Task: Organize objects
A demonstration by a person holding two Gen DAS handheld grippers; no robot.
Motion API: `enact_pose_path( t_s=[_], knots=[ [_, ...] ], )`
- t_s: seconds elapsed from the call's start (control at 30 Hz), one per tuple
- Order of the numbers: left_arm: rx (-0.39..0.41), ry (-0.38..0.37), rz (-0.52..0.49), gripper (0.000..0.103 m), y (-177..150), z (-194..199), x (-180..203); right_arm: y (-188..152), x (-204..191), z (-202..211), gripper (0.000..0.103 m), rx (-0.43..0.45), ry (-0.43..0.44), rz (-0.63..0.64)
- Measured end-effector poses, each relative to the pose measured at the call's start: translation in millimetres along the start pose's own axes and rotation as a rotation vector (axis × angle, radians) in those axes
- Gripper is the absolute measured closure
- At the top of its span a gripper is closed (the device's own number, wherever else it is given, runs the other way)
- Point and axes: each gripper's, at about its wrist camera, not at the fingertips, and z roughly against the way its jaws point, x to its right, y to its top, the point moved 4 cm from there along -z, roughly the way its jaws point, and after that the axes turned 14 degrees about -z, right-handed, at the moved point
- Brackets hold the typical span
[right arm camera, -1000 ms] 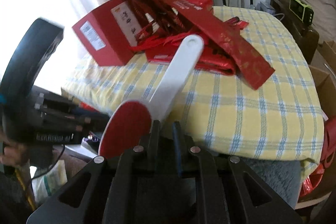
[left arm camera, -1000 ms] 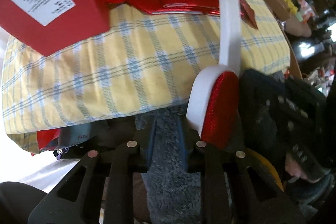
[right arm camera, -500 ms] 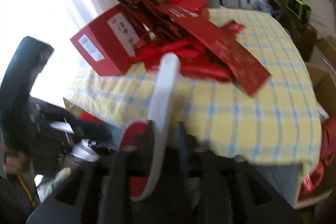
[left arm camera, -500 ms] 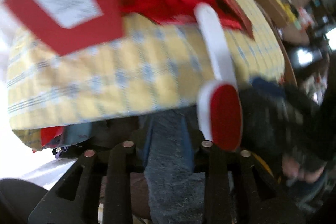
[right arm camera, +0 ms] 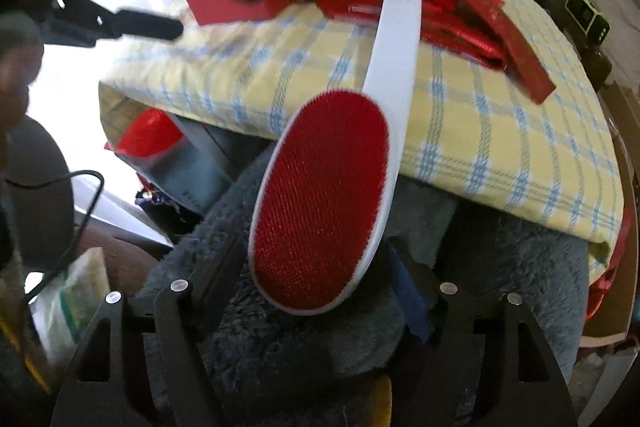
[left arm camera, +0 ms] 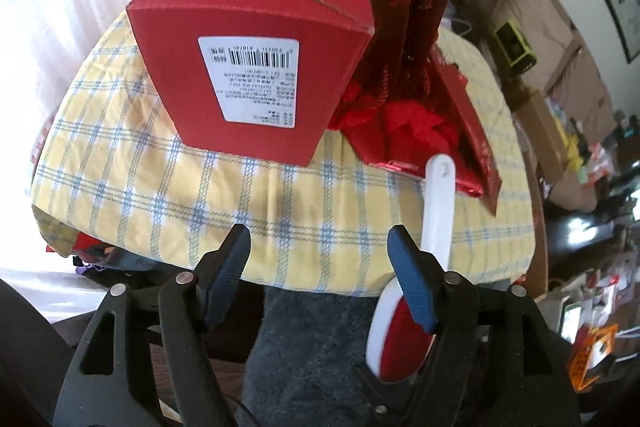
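Note:
A white lint brush (right arm camera: 324,199) with a red bristle pad lies tilted, its head over a grey fleece (right arm camera: 280,347) and its handle up on the yellow checked tablecloth (right arm camera: 480,115). My right gripper (right arm camera: 316,255) is opening with the brush head between its jaws; the pads do not press on it. In the left wrist view the brush (left arm camera: 438,211) shows behind the right finger. My left gripper (left arm camera: 318,233) is opening too, with nothing between its fingers, pointing at the table's front edge below a red carton (left arm camera: 256,27).
Red gift bags and ribbons (left arm camera: 412,123) are piled behind the carton on the table (left arm camera: 160,187). The grey fleece (left arm camera: 312,347) hangs below the table edge. Boxes and clutter fill the room at the right. The left gripper's dark body (right arm camera: 132,23) is blurred at the upper left.
Both grippers' jaws have spread apart. The left view has rolled and lifted, bringing the red carton to the centre. The right gripper has come down close, and the brush head now lies between its jaws.

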Motion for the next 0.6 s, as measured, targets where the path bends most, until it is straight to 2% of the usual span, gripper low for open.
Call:
enact_pose_path(
  t_s=[0.03,0.13,0.23,0.33,0.43,0.53,0.6],
  knots=[
    [0.004,-0.003,0.007,0.035,0,-2,4,-1,1,-2,0.044,0.001,0.004,0.005],
    [0.011,-0.023,0.012,0.035,1,-2,11,-2,2,-3,0.045,0.012,0.005,0.028],
    [0.027,-0.032,0.024,0.033,7,-11,19,-8,-5,3,0.045,0.071,-0.108,0.156],
    [0.016,-0.046,0.035,0.033,14,-29,27,-11,-9,7,0.046,0.11,-0.158,0.217],
    [-0.01,-0.057,0.011,0.033,19,-48,39,-16,-9,5,0.046,0.12,-0.184,0.257],
    [-0.025,-0.079,-0.022,0.032,27,-60,51,-16,-6,3,0.046,0.113,-0.172,0.25],
    [-0.047,-0.044,-0.078,0.033,33,-61,56,-17,-5,4,0.046,0.117,-0.173,0.265]
  ],
)
